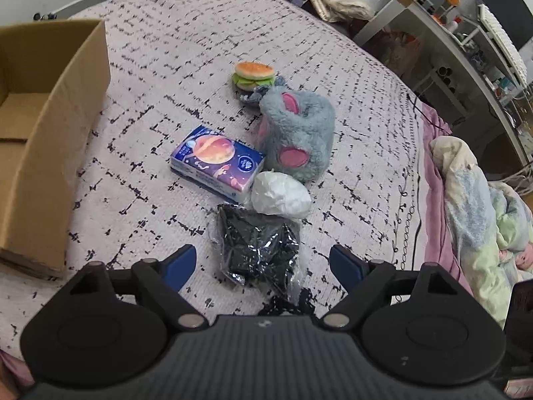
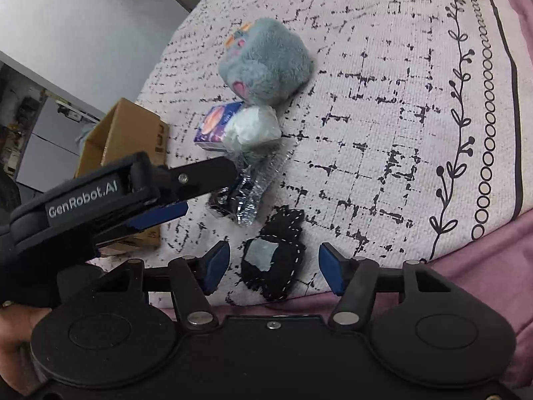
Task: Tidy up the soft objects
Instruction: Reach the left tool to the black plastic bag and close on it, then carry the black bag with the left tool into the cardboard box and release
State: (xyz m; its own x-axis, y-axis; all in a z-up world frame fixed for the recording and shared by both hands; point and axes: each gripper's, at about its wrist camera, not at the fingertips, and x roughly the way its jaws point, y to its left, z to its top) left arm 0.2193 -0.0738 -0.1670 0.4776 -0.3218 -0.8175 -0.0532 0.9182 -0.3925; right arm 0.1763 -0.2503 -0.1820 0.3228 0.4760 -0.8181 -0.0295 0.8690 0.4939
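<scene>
Soft items lie in a cluster on the patterned bedspread (image 1: 166,33): a burger toy (image 1: 254,75), a grey plush with pink patches (image 1: 296,133), a blue tissue pack (image 1: 216,160), a white wrapped bundle (image 1: 281,195) and a black crinkly item in clear plastic (image 1: 256,243). My left gripper (image 1: 263,261) is open, its blue pads either side of that black packet without touching it. In the right wrist view a black stitched pouch with a grey patch (image 2: 271,260) lies between the pads of my right gripper (image 2: 273,265), which is open with gaps on both sides.
An open cardboard box (image 1: 66,116) stands on the bed to the left. A crumpled pastel blanket (image 1: 483,216) lies on the purple sheet (image 2: 483,266) at the right. Cluttered shelves (image 1: 466,40) stand beyond the bed. A hand (image 2: 13,333) shows at the lower left.
</scene>
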